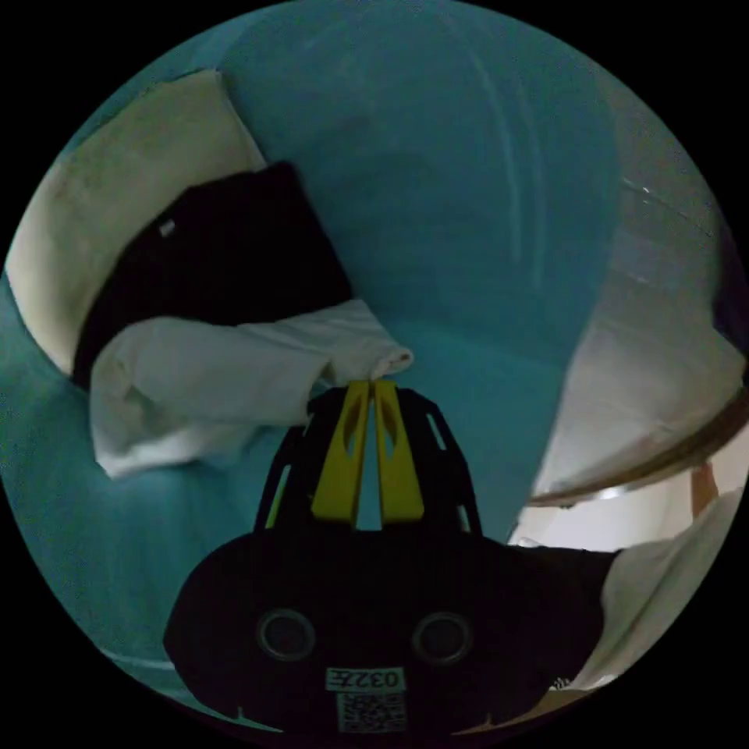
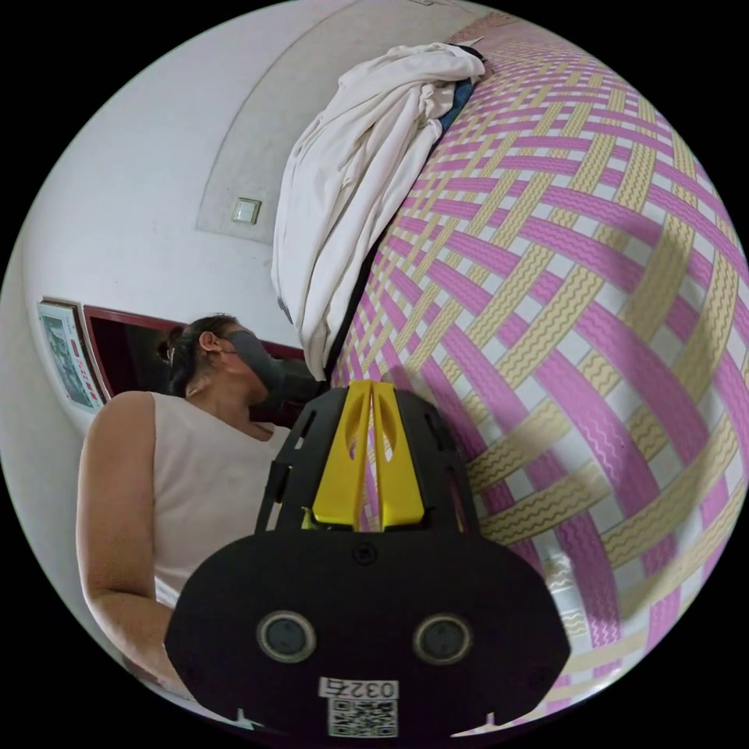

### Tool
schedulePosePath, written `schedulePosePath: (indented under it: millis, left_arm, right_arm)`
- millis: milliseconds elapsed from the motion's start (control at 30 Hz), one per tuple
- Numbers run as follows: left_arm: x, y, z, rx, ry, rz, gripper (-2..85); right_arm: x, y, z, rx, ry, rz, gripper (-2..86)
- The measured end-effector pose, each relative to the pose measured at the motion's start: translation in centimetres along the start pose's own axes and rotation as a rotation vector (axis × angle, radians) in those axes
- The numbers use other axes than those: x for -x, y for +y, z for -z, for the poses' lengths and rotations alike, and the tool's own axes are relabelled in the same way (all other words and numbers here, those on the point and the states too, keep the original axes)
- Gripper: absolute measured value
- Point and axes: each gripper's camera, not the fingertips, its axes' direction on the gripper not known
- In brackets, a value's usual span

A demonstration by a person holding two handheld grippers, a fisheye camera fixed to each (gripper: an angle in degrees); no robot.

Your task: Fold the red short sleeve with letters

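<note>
Left gripper point(image 1: 372, 384) pinches one white garment point(image 1: 226, 374) beside one black garment point(image 1: 226, 257).

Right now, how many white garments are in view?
2: a white garment lying on the teal sheet beside a black garment, and a white garment draped over the woven mat's edge. Others may be hidden.

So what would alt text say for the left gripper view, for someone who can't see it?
A black gripper with yellow jaws, closed together, touches the edge of a folded white garment lying on a teal surface. A black garment lies behind it, against a cream pillow.
</note>
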Motion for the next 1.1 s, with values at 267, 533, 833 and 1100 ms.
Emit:
schedulePosePath:
  millis: [267,533,833,1100]
  left_arm:
    - [0.3,17.4,12.5,-0.477,0.385,0.270,-0.9]
    - [-11.9,19.4,26.1,-0.694,0.633,-0.269,-1.0]
    - [-36.3,21.0,39.4,-0.784,0.761,-0.979,-1.0]
    - [-65.1,20.8,38.2,-0.718,0.644,-1.262,-1.0]
  right_arm:
    - [-0.3,1.5,1.7,0.018,-0.007,0.005,-1.0]
    - [-0.6,3.1,3.8,0.058,-0.025,0.023,-1.0]
    - [-1.0,5.5,7.7,0.075,-0.127,0.076,-1.0]
    - [0.0,16.2,21.2,-0.087,-0.473,0.104,-1.0]
